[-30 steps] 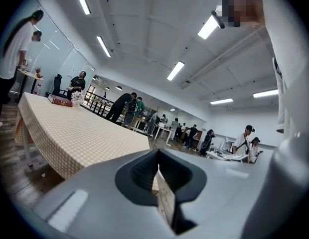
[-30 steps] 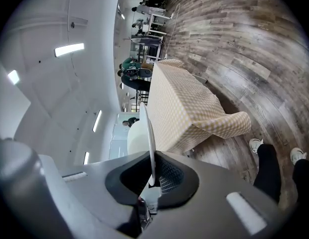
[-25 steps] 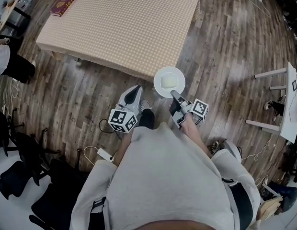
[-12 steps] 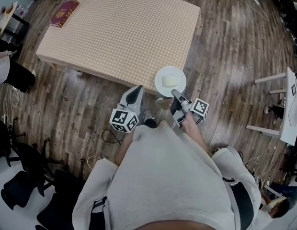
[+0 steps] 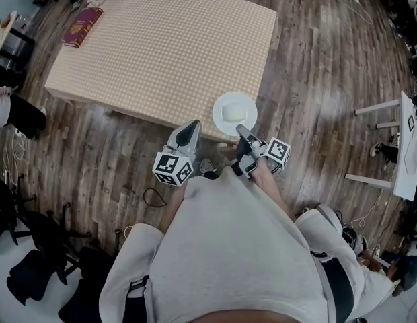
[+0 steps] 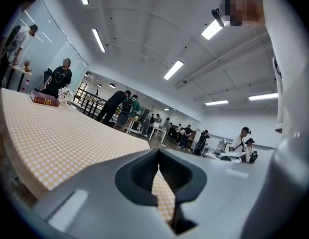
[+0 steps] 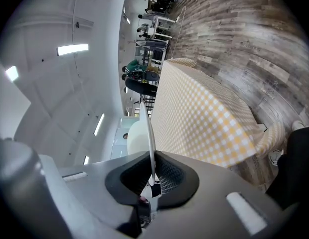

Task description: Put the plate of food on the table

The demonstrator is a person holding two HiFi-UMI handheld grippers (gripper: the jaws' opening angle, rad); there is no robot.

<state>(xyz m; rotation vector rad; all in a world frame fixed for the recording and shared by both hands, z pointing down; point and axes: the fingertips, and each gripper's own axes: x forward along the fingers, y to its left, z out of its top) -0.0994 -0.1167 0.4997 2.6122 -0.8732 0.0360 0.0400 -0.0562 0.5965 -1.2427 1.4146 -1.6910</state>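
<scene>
Right hand-held gripper (image 5: 241, 130) almost closed on thin rim of white plate (image 5: 222, 103) with pale food (image 5: 234, 114), held at near right edge of table (image 5: 161, 46), wide checked cloth open beyond, book (image 5: 81, 25) well apart at far left corner; left hand-held gripper (image 5: 192, 125) closed on nothing, just before same edge.

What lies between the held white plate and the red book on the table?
Nothing: in the head view only bare checked tablecloth separates plate and book.
</scene>
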